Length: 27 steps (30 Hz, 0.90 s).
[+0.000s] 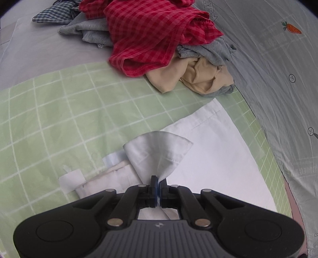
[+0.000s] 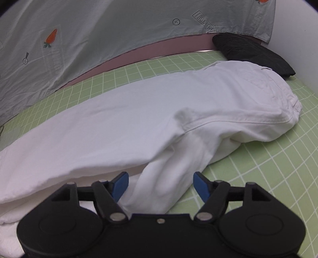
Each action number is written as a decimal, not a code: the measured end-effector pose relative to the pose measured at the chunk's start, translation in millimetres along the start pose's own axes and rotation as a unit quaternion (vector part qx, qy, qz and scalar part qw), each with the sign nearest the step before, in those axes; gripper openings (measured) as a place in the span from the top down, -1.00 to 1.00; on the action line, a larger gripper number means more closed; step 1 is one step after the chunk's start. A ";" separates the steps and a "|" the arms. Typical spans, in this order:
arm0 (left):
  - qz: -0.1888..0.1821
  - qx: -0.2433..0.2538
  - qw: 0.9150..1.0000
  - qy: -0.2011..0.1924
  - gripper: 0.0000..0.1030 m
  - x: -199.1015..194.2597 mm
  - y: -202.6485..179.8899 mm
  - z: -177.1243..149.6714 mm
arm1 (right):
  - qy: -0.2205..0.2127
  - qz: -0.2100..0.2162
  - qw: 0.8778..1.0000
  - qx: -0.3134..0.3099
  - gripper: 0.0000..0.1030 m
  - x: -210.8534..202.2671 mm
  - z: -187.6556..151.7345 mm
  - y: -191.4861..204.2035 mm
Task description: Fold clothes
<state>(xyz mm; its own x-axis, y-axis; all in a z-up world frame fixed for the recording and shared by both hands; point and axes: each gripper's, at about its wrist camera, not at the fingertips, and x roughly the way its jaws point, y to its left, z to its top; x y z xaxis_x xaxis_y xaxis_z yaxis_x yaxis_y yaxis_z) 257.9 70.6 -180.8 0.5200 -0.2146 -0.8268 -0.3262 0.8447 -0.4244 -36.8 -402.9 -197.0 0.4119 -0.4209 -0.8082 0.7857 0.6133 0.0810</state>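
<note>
White trousers [image 2: 139, 111] lie across the green grid mat [image 2: 268, 158], the waist end at the right. In the left wrist view the same white trousers [image 1: 214, 158] lie flat, and my left gripper [image 1: 158, 182] is shut on a lifted hem corner [image 1: 159, 150] of them. My right gripper [image 2: 161, 184] is open, its blue pads [image 2: 120, 183] standing either side of a fold of the white cloth without pinching it.
A pile of unfolded clothes sits at the far end of the mat: a red checked garment [image 1: 151, 33], grey pieces [image 1: 93, 31], a beige one [image 1: 200, 77], a blue checked one [image 1: 51, 13]. A pale carrot-print sheet [image 2: 99, 35] borders the mat. A folded black garment [image 2: 252, 53] lies beyond the trousers.
</note>
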 end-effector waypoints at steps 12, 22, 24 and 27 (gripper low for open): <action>-0.005 -0.007 1.000 0.008 0.91 0.3 15.4 -6.5 | 0.048 -0.129 0.990 0.010 -0.36 -2.8 -29.3 -35.9; -0.003 0.011 1.000 0.007 0.91 -4.9 20.5 -13.9 | 0.007 -0.100 0.994 -0.045 -0.38 -14.6 -35.4 -12.8; -0.002 0.012 1.000 0.006 0.91 -5.9 22.4 -15.6 | 0.007 -0.126 0.989 -0.072 -0.34 -5.2 -33.2 -8.5; -0.002 0.005 1.000 0.006 0.91 -7.2 27.6 -17.8 | 0.015 -0.155 0.986 -0.066 -0.45 -5.0 -36.9 -26.4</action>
<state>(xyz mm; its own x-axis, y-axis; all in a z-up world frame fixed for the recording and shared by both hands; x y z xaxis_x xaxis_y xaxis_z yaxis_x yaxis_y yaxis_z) 231.0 86.8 -193.1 0.5123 -0.2232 -0.8293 -0.3157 0.8490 -0.4236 -76.7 -392.3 -216.6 0.1462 -0.5827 -0.7994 0.8042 0.5405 -0.2470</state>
